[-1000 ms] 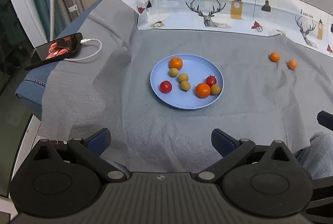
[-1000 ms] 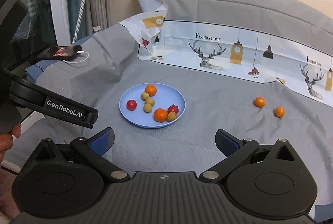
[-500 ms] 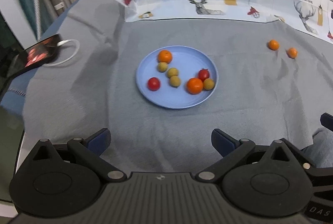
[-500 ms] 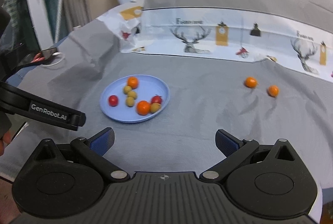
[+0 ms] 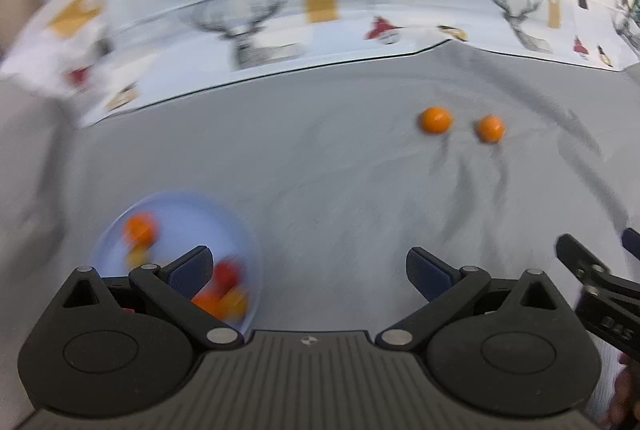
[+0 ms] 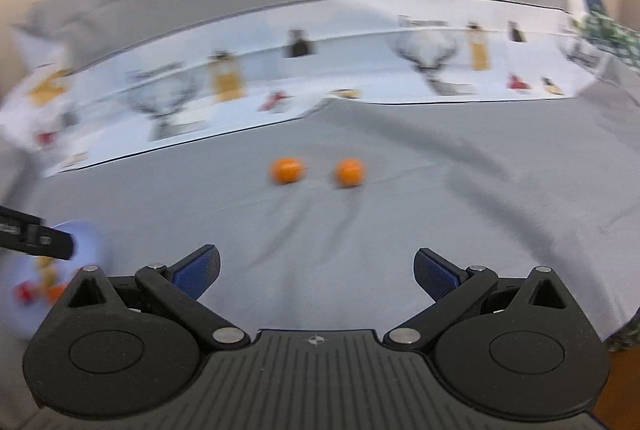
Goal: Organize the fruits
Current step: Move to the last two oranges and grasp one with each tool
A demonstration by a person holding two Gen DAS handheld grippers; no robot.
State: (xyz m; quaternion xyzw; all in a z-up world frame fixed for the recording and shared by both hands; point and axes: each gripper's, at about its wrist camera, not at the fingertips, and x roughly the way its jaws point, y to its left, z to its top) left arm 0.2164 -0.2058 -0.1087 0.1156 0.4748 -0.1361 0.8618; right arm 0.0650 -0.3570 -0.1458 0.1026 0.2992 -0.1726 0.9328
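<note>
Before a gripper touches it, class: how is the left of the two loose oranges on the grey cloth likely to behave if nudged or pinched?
The left orange looks round, so a nudge would probably roll it, perhaps toward its neighbour. The wrinkled grey cloth may slow it. It looks small against the open right gripper, so it likely lifts easily, though an off-centre pinch could squirt it out.

Left gripper (image 5: 308,270) hangs with jaws spread wide, nothing between them; right gripper (image 6: 316,272) likewise gapes, side by side.

Two oranges (image 6: 287,170) side by side on grey cloth (image 6: 400,214)
</note>
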